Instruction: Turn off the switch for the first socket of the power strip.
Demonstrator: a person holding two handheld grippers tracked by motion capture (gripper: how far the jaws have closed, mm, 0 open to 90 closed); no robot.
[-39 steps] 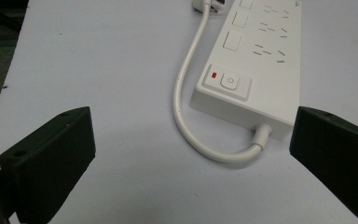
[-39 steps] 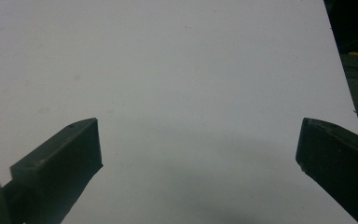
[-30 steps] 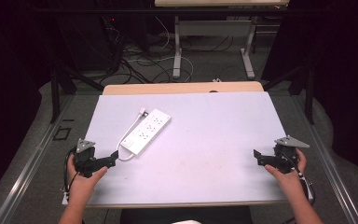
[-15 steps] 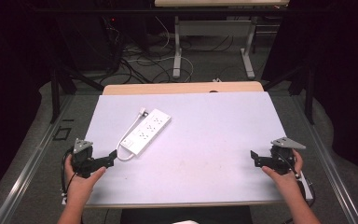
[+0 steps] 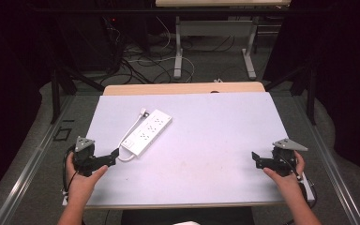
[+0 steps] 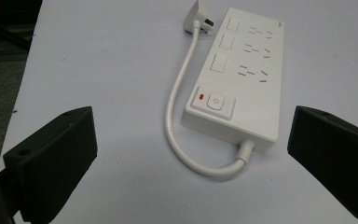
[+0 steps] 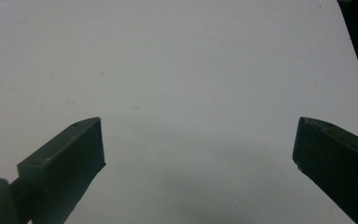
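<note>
Fingers of left gripper spread wide, blocky matte black; right gripper likewise. Glossy white rectangular power strip, curled cord, frame centre.

This looks like a lab or recording workspace rather than a home. A flat white rectangular tabletop with a pale wooden far edge stands on a grey floor, hemmed in on both sides by black curtains. Beyond it, loose black and white cables sprawl across the floor around the white metal legs of a second desk. Dark metal frame bars rise beside the table. A person sits at the near edge with a black handheld gripper rig in each hand, which suits a data-collection setup.
</note>
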